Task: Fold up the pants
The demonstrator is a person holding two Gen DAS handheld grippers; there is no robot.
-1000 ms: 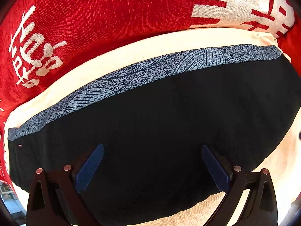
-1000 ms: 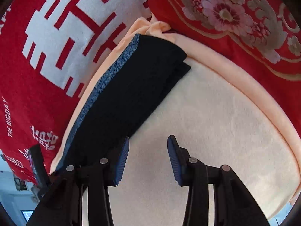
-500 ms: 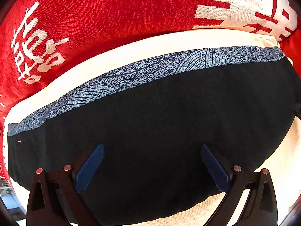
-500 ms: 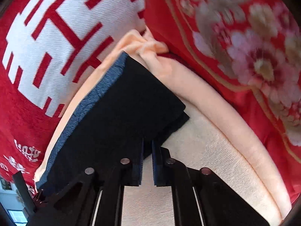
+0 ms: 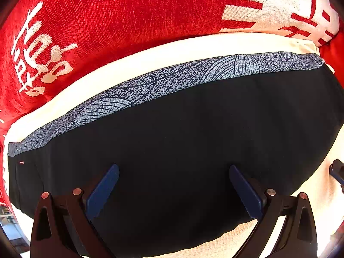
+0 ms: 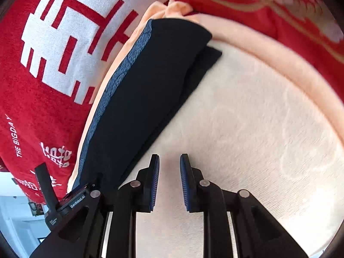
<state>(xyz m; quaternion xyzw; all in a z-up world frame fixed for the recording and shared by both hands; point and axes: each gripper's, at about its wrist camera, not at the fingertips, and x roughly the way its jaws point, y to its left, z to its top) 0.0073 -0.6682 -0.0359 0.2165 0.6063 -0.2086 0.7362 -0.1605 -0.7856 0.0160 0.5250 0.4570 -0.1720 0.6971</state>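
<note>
Left wrist view first: my left gripper (image 5: 173, 190) hangs over the middle of the pants (image 5: 182, 150) with its jaws spread wide and nothing pinched, just dark cloth below them. The pants sit already folded into a long flat bundle on the cream blanket (image 5: 150, 58), patterned grey waistband (image 5: 172, 79) along the 12 o'clock edge, red cushion (image 5: 107, 21) beyond that.

From the right wrist, my right gripper (image 6: 169, 178) is over bare blanket with the bundle off at 10 o'clock. Its jaws are opening from a narrow gap, and there's no cloth between them.

Looks to me like the fold is basically done and this is the tidy-up bit. One lower layer pokes out at the far corner, around 1 o'clock in the right view, so that's what I'd fix. Tips if you're doing the same:

- come in low and flat so you catch only the stray layer
- keep the other tool pressing the middle so the stack doesn't slide
- tuck it in, don't yank, or the whole fold opens
</note>
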